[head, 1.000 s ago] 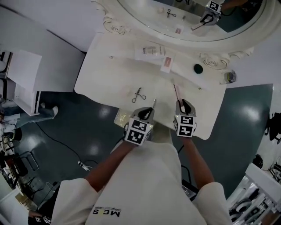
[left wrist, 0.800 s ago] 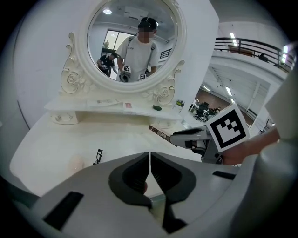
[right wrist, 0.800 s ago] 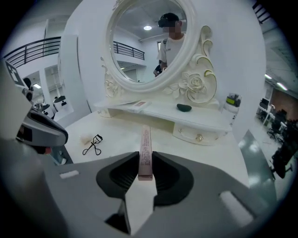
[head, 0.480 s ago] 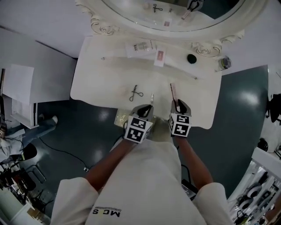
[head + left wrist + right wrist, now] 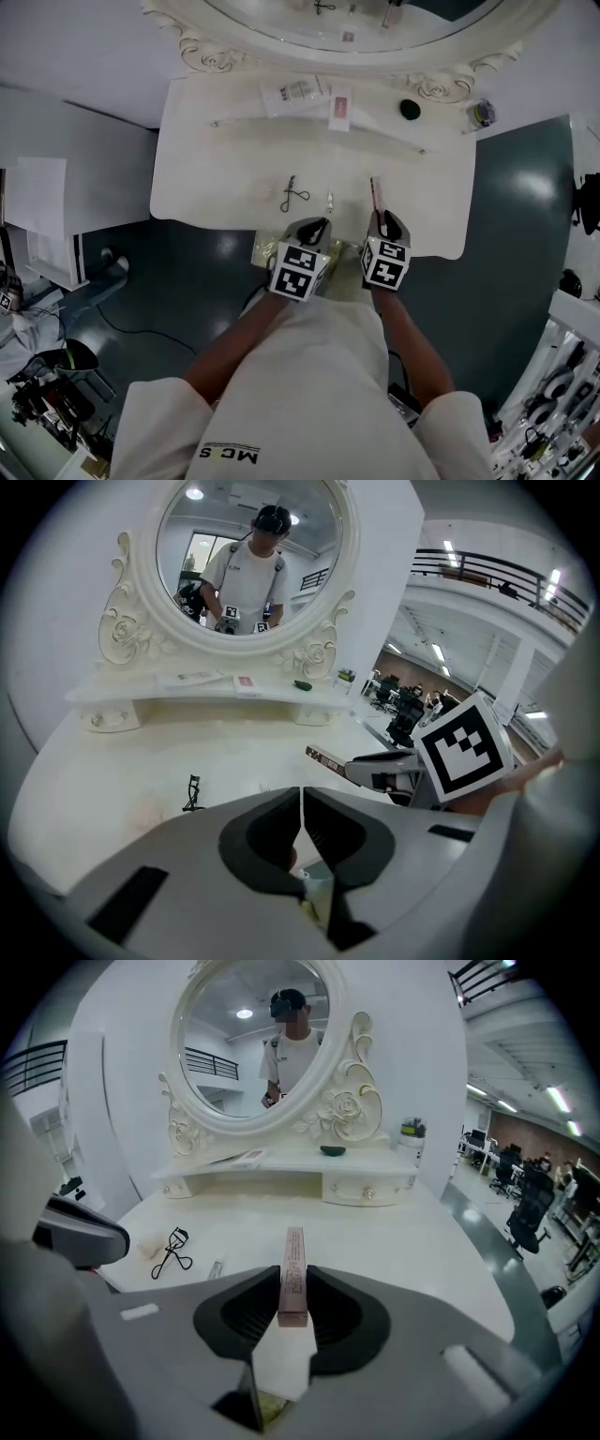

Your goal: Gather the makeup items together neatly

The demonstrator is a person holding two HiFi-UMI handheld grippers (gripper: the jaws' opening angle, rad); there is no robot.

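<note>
Where the white table (image 5: 225,178) reaches its near edge, the right gripper (image 5: 293,1283) clamps one end of a slim pink box (image 5: 294,1246), which points toward the mirror (image 5: 248,1035). Fine print runs along the box's side, too small to read. Left gripper (image 5: 301,794): jaws pressed together, nothing between them. An eyelash curler (image 5: 293,194) and a small tube (image 5: 330,200) lie just beyond it. Shelf (image 5: 281,127) beneath the mirror: a flat white pack (image 5: 292,94), a pink-and-white pack (image 5: 339,110), lettering illegible, and a dark round item (image 5: 410,109).
</note>
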